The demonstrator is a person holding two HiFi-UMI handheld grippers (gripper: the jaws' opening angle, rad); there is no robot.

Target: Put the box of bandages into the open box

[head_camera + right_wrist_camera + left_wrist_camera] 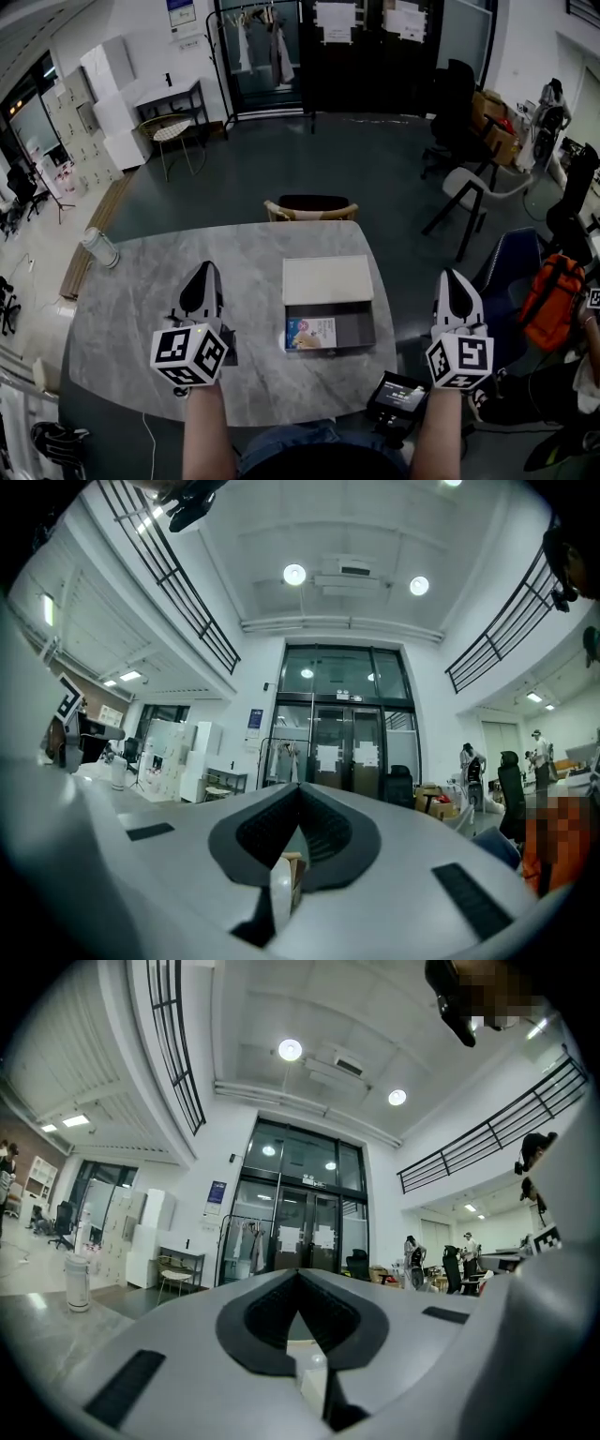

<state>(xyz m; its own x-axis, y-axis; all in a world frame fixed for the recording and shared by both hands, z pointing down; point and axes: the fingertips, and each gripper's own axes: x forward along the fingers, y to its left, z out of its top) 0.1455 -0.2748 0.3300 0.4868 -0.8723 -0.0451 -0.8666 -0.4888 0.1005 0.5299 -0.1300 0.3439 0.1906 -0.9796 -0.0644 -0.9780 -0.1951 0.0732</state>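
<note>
The open box is a shallow dark grey tray in the middle of the marble table, with its white lid lying flat just behind it. The box of bandages, pale with blue and orange print, lies inside the tray at its left end. My left gripper hovers over the table left of the tray, shut and empty. My right gripper hangs past the table's right edge, shut with nothing in it. Both gripper views point level into the room.
A black device sits at the table's near right edge. A white cylinder stands by the far left corner. A wooden chair is tucked in at the far side. An orange backpack and office chairs stand to the right.
</note>
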